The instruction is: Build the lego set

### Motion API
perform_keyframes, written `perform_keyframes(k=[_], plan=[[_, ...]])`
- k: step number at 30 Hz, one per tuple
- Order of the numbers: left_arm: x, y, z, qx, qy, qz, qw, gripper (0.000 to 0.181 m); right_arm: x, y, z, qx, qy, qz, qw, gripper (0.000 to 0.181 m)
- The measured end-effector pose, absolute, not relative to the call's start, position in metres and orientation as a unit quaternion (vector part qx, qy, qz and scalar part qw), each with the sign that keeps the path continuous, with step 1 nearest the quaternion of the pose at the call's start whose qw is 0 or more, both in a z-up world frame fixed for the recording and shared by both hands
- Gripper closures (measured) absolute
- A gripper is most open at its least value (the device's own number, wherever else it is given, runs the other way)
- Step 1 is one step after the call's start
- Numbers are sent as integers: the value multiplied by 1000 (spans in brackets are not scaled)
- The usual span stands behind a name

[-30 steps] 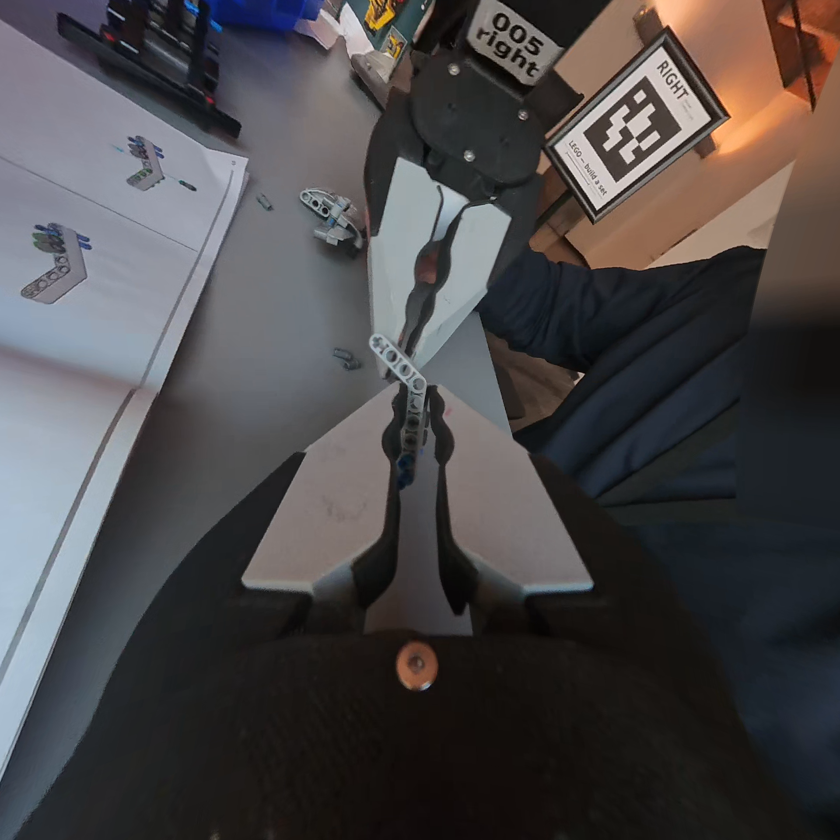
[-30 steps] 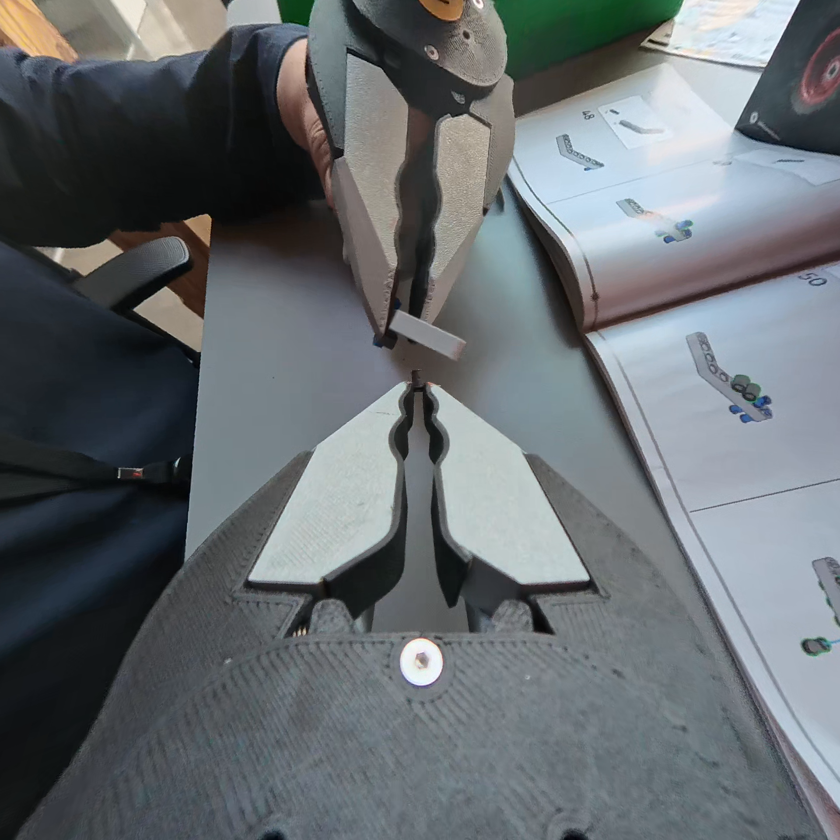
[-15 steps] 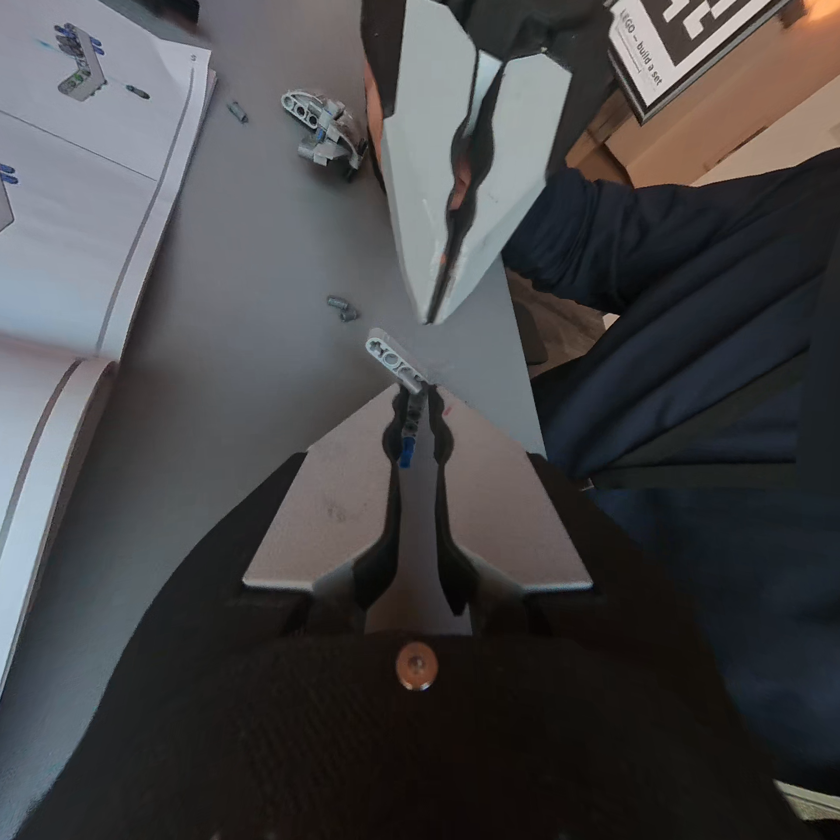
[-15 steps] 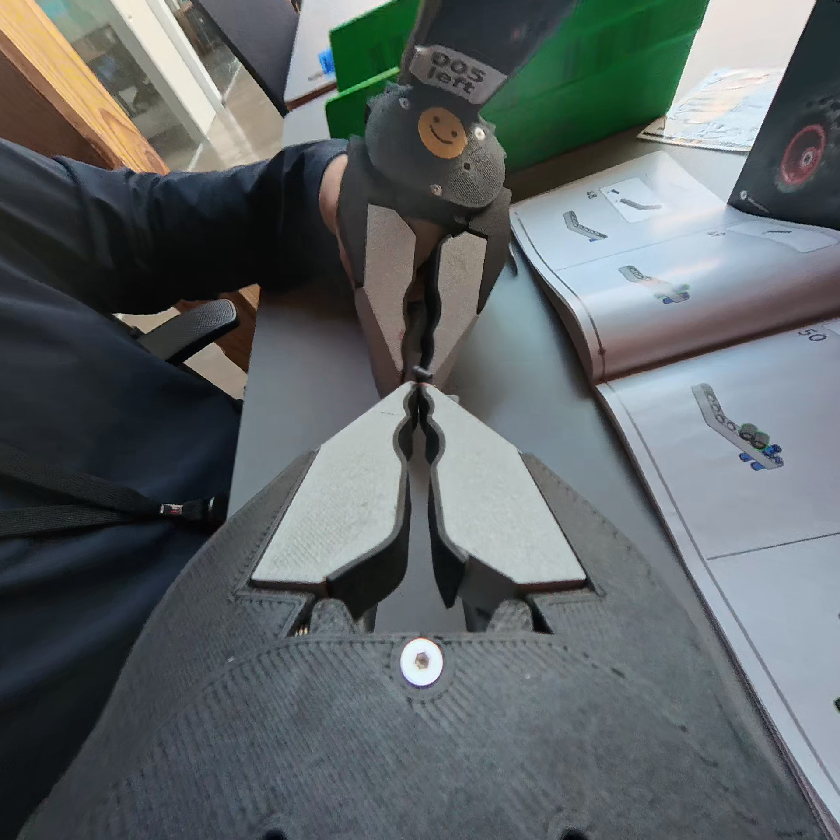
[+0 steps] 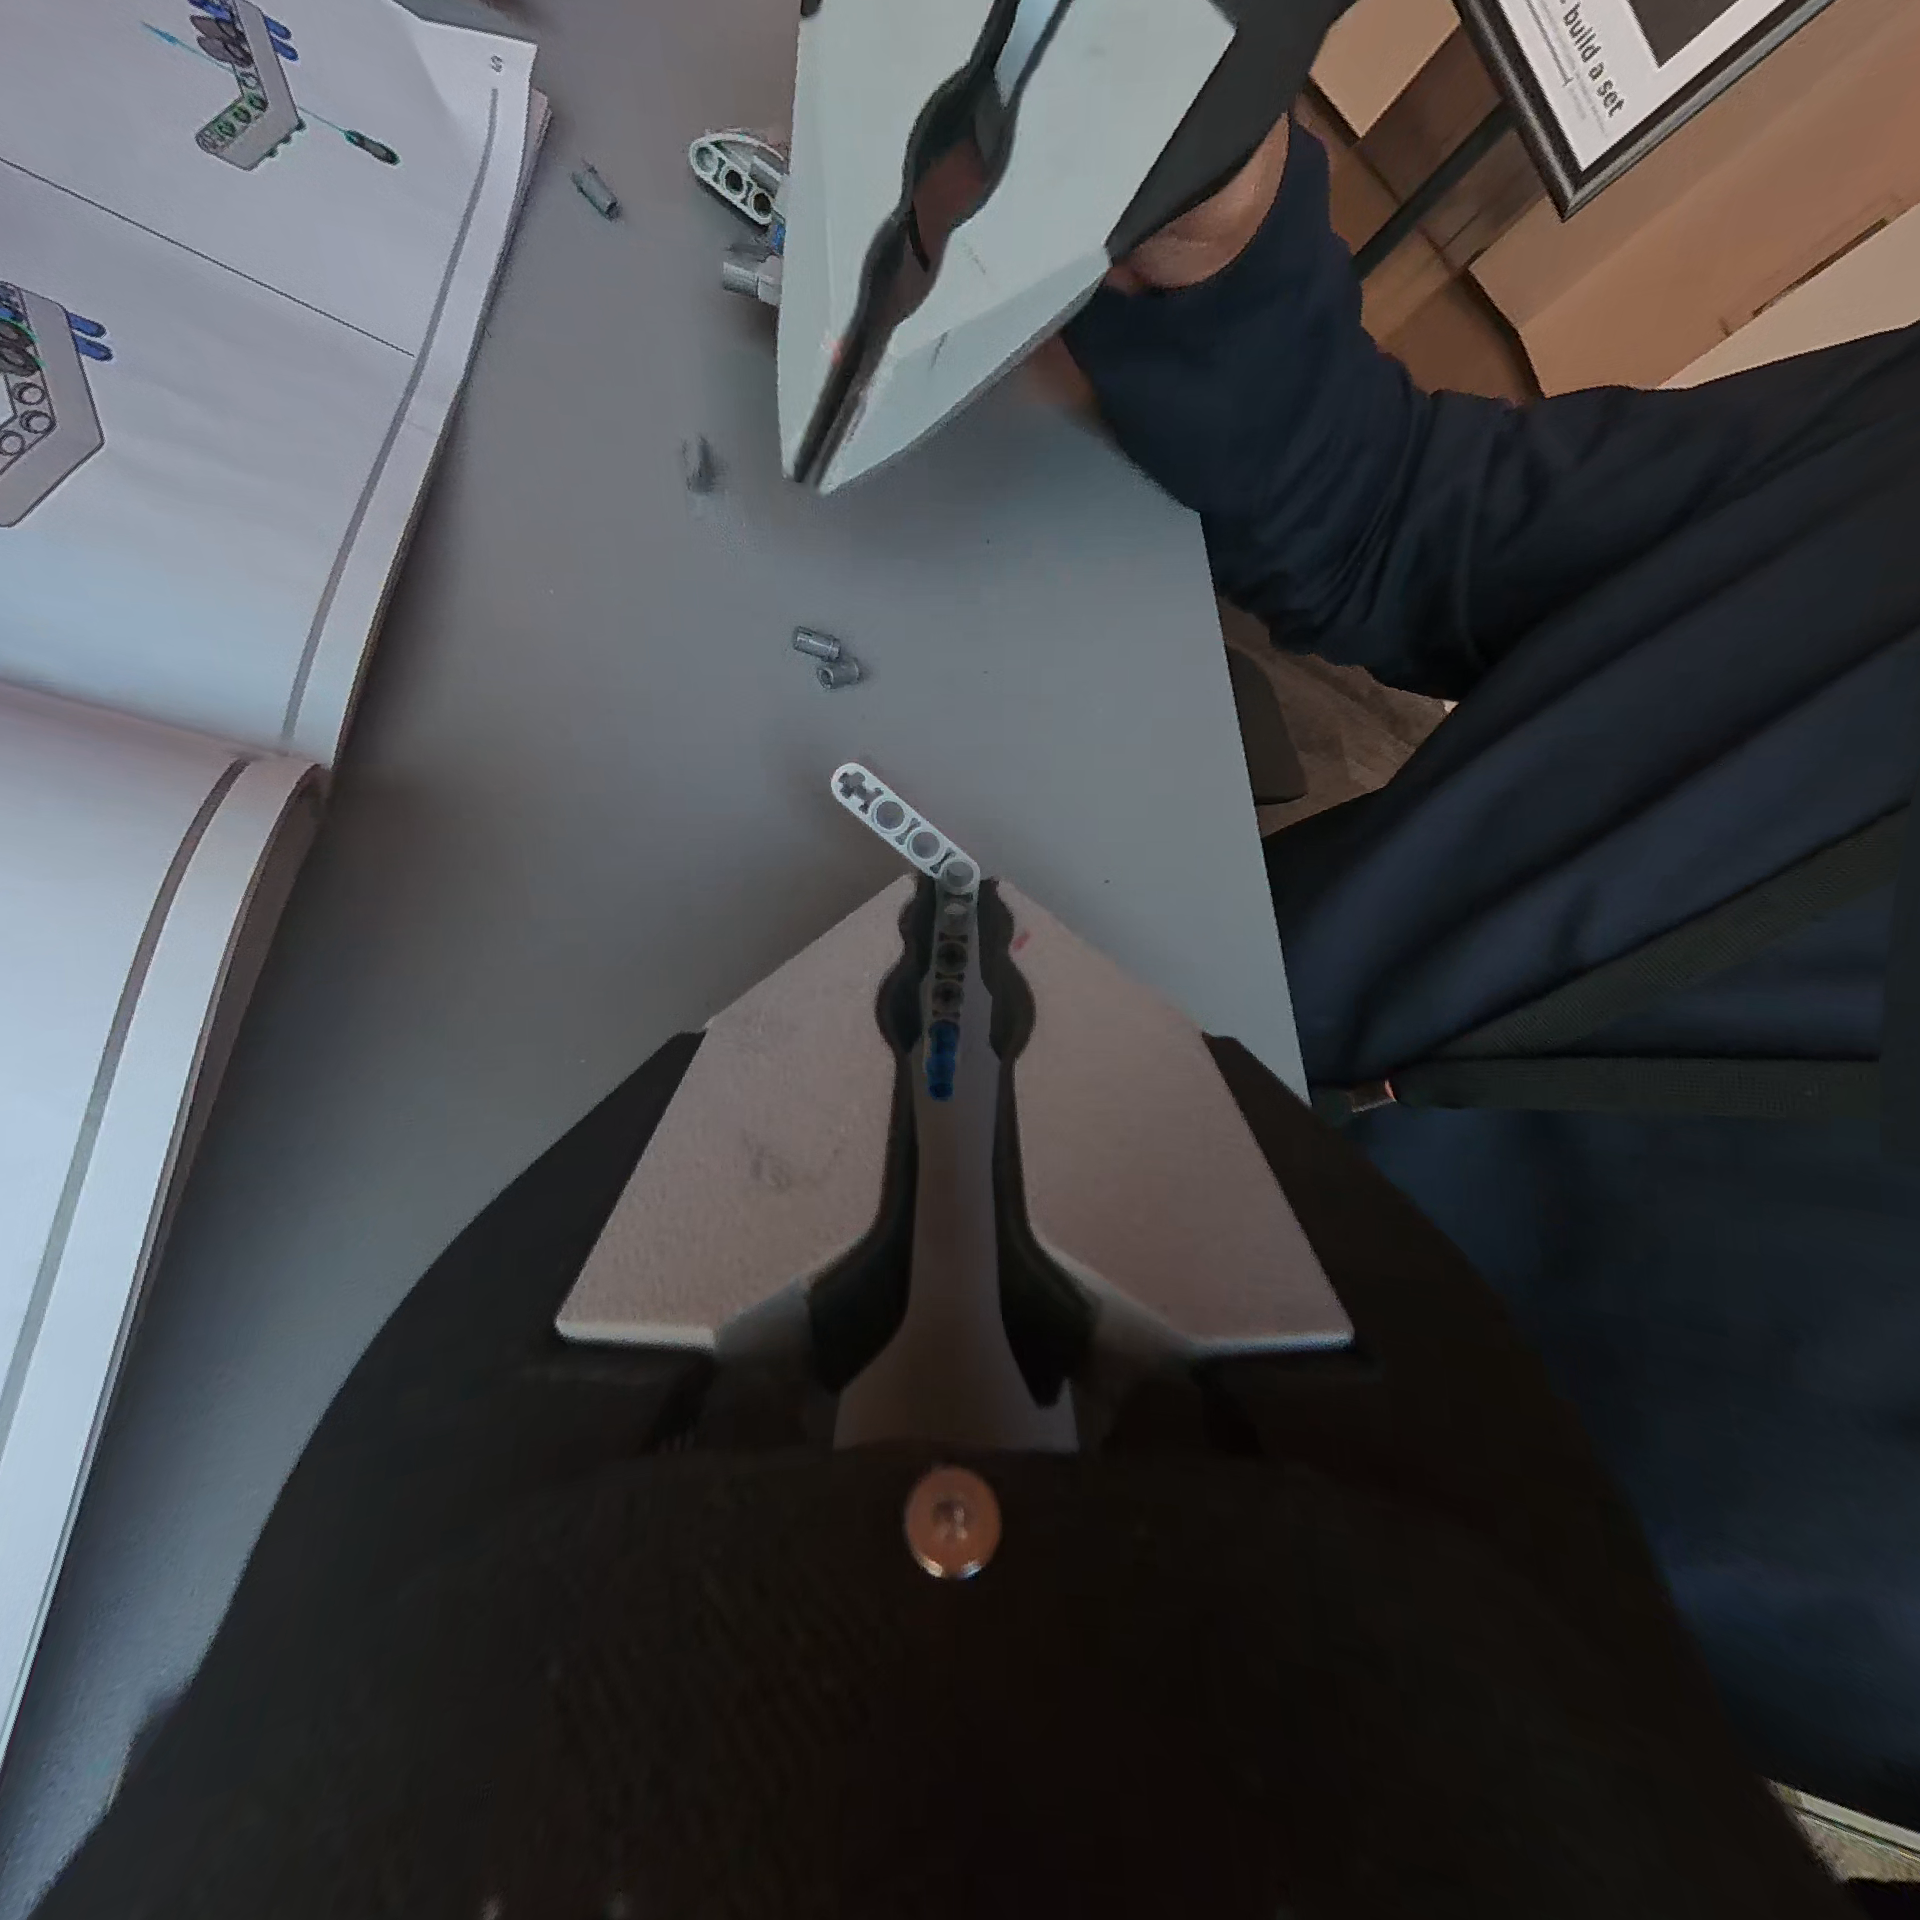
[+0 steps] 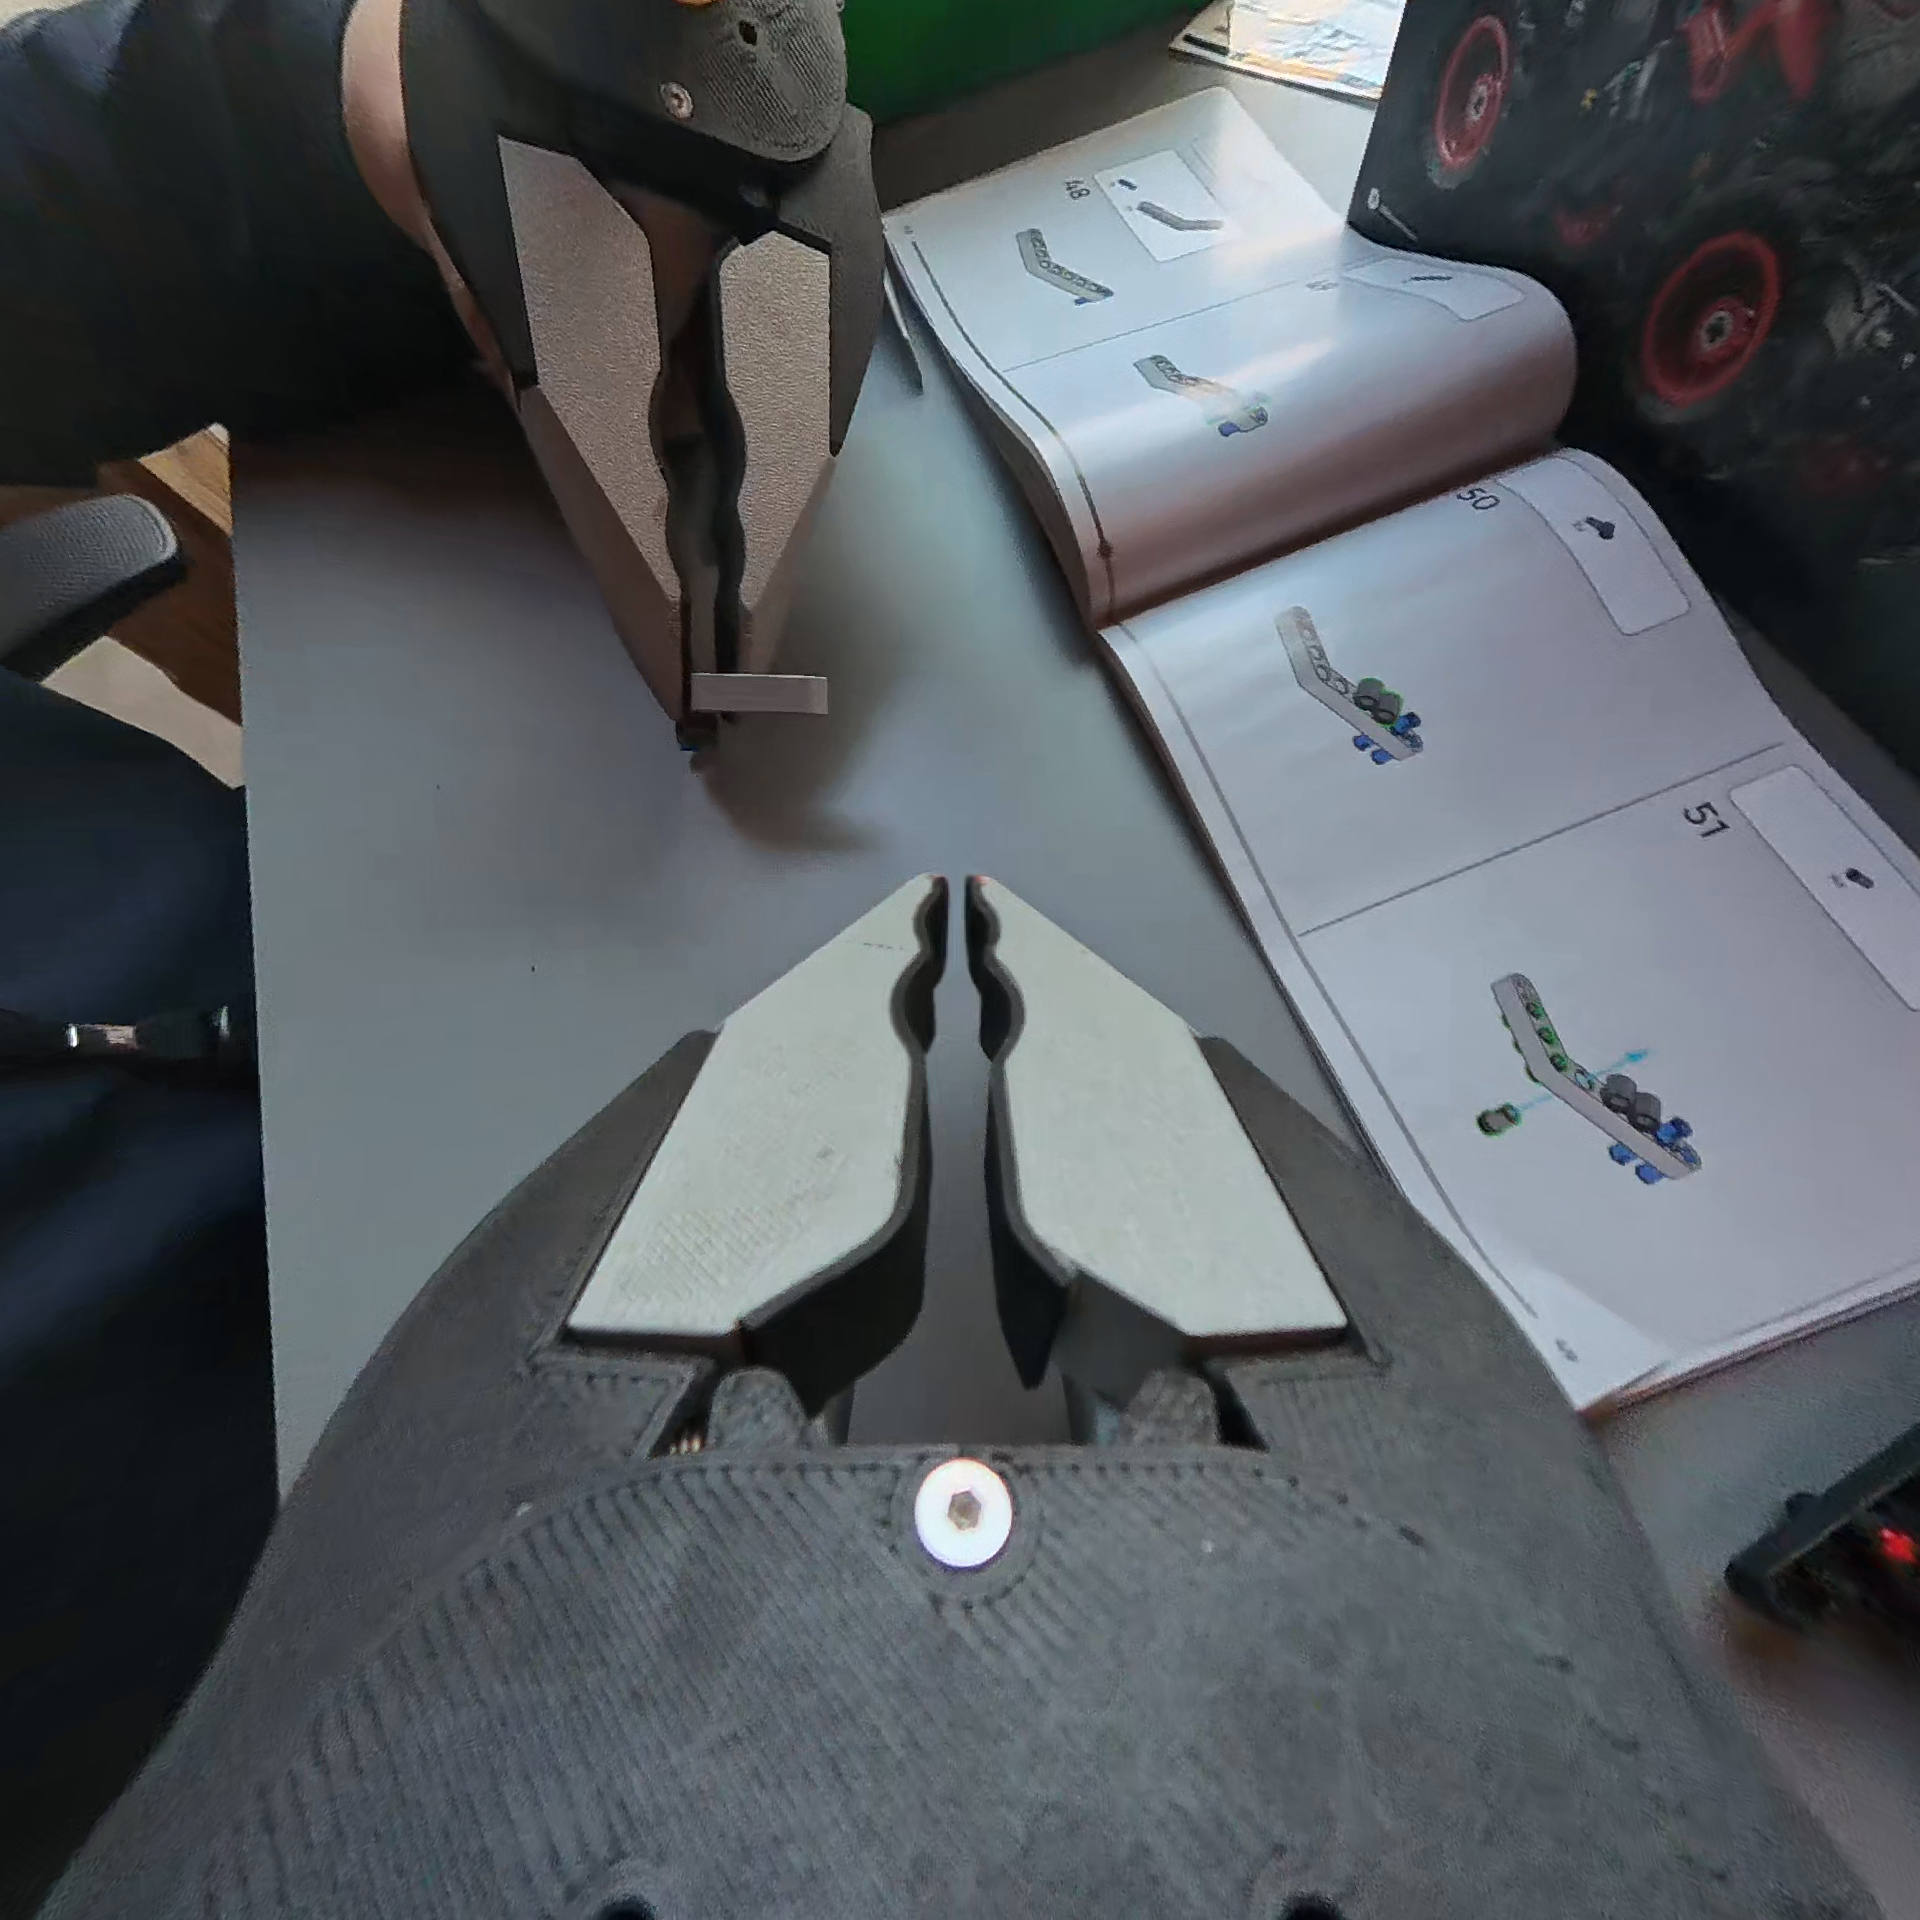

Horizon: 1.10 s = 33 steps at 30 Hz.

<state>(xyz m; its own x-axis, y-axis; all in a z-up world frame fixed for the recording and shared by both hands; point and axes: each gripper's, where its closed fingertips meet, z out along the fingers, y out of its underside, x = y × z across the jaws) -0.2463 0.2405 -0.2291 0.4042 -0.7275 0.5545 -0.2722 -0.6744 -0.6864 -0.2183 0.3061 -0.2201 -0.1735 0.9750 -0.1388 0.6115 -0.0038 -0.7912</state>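
My left gripper (image 5: 948, 896) is shut on a light grey angled beam (image 5: 900, 824). The beam's free end sticks out up and to the left, and a blue pin (image 5: 940, 1062) shows between the jaws. In the right wrist view the left gripper (image 6: 709, 717) points down just above the grey table (image 6: 436, 831), with the beam (image 6: 764, 693) seen edge-on. My right gripper (image 6: 957, 883) has its jaws almost together and nothing between them. It also shows in the left wrist view (image 5: 819, 473), apart from the beam and above it in the picture.
Two small grey connectors (image 5: 827, 658) and loose pins (image 5: 698, 462) lie on the table between the grippers. A grey sub-assembly (image 5: 736, 177) lies farther off. The open instruction booklet (image 6: 1455, 831) is on one side, a dark set box (image 6: 1662, 260) behind it. The person's sleeve (image 5: 1351, 468) is at the table edge. My right fingertips sit around 8 centimetres from my left ones.
The two grippers were tip to tip, the right one holding a small dark pin at the beam. Now they are apart and the right gripper's tips are empty. The left still holds the beam.
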Motion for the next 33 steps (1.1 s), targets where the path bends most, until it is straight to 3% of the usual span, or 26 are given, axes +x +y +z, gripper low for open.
perform_keyframes(k=[7, 14, 22, 25, 33], plan=[[-236, 244, -199, -745, 306, -497, 323, 177, -200, 304, -219, -604, -676, 344, 246, 177], [-227, 238, -189, -721, 325, -500, 352, 177, -220, 260, -207, -578, -663, 402, 254, 177], [-218, 226, -186, -698, 385, -470, 380, 177, -233, 245, -174, -559, -570, 592, 113, 158], [-216, 224, -186, -695, 393, -465, 383, 177, -237, 237, -171, -547, -560, 618, 78, 173], [-229, 235, -194, -728, 365, -444, 374, 173, -245, 245, -168, -578, -554, 595, 67, 177]])
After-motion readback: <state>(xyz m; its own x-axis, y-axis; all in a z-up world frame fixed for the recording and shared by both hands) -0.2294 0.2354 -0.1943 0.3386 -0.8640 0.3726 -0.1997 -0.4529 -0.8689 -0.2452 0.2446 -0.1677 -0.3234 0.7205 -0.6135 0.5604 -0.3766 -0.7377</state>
